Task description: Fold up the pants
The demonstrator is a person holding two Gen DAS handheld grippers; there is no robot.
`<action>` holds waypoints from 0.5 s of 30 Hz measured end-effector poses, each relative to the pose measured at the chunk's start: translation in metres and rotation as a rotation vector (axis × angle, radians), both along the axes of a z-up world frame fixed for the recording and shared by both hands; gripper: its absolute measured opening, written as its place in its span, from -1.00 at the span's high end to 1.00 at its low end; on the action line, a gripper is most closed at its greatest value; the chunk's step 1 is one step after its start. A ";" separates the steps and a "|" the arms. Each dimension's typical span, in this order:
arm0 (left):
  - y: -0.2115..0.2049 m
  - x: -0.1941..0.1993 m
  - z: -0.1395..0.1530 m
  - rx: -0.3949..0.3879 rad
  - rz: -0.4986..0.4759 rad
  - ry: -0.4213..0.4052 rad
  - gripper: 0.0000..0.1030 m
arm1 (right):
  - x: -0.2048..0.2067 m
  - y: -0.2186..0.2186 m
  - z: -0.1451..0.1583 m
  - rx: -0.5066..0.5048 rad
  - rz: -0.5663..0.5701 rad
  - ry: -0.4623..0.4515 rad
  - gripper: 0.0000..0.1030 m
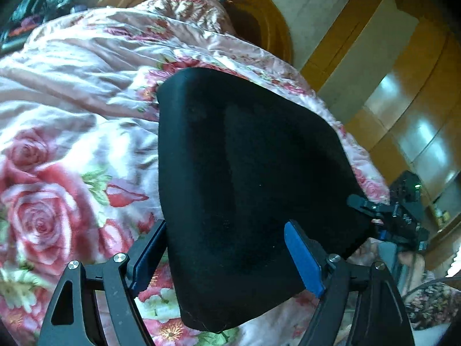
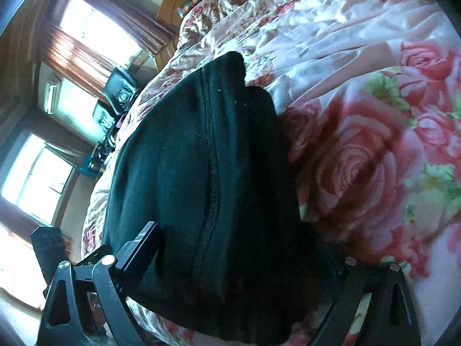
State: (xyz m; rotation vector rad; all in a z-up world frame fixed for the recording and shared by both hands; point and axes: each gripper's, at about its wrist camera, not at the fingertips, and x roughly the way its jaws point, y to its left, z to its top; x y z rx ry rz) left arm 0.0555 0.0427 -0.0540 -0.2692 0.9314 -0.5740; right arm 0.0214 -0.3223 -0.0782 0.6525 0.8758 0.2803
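While tilted, both claws (image 1: 227, 255) (image 2: 245, 262) spread — astride pants (image 1: 245, 187)

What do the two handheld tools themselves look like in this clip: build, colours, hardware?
Both are black metal linkage frames with triangular cut-outs and silver round pivot bolts. The left tool carries flat fingers faced with ribbed blue pads. On the right tool, one black finger shows; its pad colour is hidden. No cables or sleeves visible.

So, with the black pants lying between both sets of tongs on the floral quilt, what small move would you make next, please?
Probably withdraw both tongs: the black pants already lie as a compact bundle on the floral quilt, and the left tongs and right tongs stand open around it.
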 end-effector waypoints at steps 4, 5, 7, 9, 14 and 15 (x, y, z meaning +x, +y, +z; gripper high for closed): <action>0.007 0.005 -0.011 -0.092 -0.020 0.064 -0.61 | 0.002 0.003 0.000 -0.005 0.012 -0.010 -0.88; 0.007 0.006 -0.014 -0.109 -0.024 0.076 -0.61 | 0.003 0.004 0.000 -0.005 0.013 -0.012 -0.88; 0.007 0.008 -0.018 -0.133 -0.036 0.093 -0.62 | 0.004 0.005 0.000 -0.006 0.015 -0.014 -0.89; 0.004 0.009 -0.020 -0.145 -0.042 0.099 -0.65 | 0.005 0.006 0.000 -0.008 0.015 -0.015 -0.90; -0.004 0.013 -0.024 -0.162 -0.066 0.101 -0.69 | 0.003 0.007 0.000 -0.008 0.021 -0.019 -0.90; -0.005 0.015 -0.026 -0.172 -0.068 0.107 -0.69 | 0.004 0.007 0.000 -0.010 0.023 -0.019 -0.90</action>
